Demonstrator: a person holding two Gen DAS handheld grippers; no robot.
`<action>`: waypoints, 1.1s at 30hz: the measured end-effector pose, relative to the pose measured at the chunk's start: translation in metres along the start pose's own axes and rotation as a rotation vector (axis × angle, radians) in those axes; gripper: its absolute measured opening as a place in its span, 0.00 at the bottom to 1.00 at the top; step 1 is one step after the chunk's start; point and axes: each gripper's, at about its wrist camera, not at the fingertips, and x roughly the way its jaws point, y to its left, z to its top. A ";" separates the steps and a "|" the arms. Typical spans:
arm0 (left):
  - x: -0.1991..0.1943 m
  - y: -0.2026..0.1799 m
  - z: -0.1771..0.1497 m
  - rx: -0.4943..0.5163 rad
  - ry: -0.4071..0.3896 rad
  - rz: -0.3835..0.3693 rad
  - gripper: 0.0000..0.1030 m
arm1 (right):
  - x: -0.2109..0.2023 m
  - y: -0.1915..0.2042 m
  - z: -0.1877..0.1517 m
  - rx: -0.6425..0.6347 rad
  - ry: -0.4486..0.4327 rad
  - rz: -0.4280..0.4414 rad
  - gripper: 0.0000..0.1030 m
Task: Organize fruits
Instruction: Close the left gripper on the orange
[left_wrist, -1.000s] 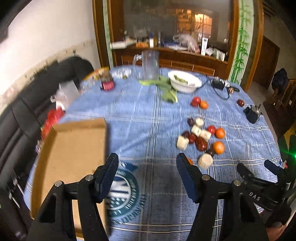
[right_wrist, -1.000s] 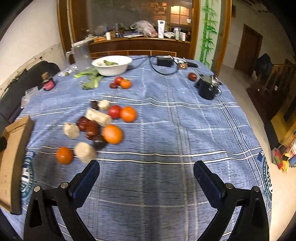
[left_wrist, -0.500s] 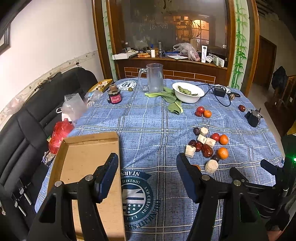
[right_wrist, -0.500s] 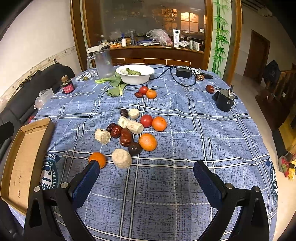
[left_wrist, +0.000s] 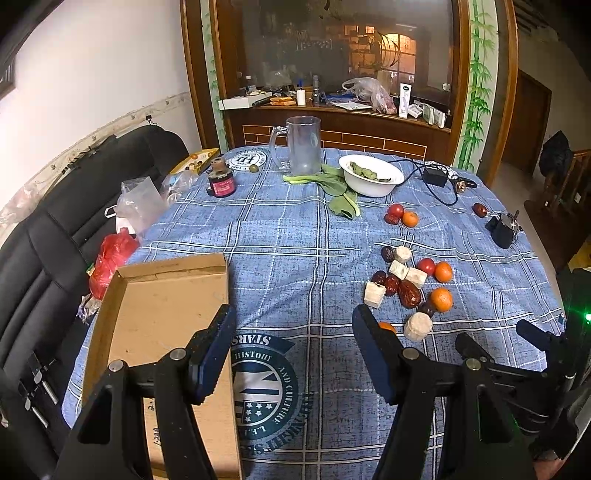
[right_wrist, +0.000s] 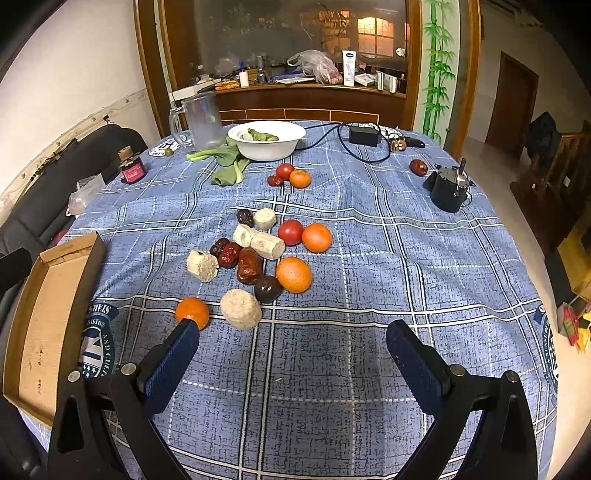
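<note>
A pile of fruit lies mid-table on the blue checked cloth: oranges (right_wrist: 293, 274), a red tomato (right_wrist: 290, 232), dark red dates (right_wrist: 249, 265) and pale cut chunks (right_wrist: 241, 308). One small orange (right_wrist: 192, 312) sits just beyond my right gripper's left fingertip. A tomato, date and orange trio (right_wrist: 290, 174) lies farther back. An empty shallow cardboard box (left_wrist: 162, 306) rests at the table's left edge. My left gripper (left_wrist: 295, 334) hovers open over the cloth beside the box. My right gripper (right_wrist: 291, 341) hangs open in front of the pile, nothing between its fingers.
At the back stand a glass mug (left_wrist: 302, 146), a white bowl (left_wrist: 371, 181) with greens, leafy greens (left_wrist: 338, 186), a red-labelled jar (left_wrist: 221, 182) and a charger with cable (left_wrist: 436, 177). A black pot (right_wrist: 448, 190) and a lone date (right_wrist: 418, 167) sit right. A black sofa (left_wrist: 48, 236) flanks the left.
Both views have settled from blur into sharpness. The right gripper has shifted so the fruit pile now sits nearer the middle of its view; the left view lifted slightly, showing more of the box.
</note>
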 end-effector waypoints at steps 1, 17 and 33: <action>0.001 0.000 0.000 -0.001 0.003 -0.001 0.63 | 0.001 0.000 -0.001 0.000 0.003 0.001 0.99; 0.063 0.001 -0.025 -0.090 0.197 -0.121 0.63 | 0.029 -0.047 -0.002 0.048 0.069 0.025 0.97; 0.127 -0.064 -0.034 0.067 0.310 -0.377 0.49 | 0.080 -0.051 0.034 0.089 0.155 0.213 0.74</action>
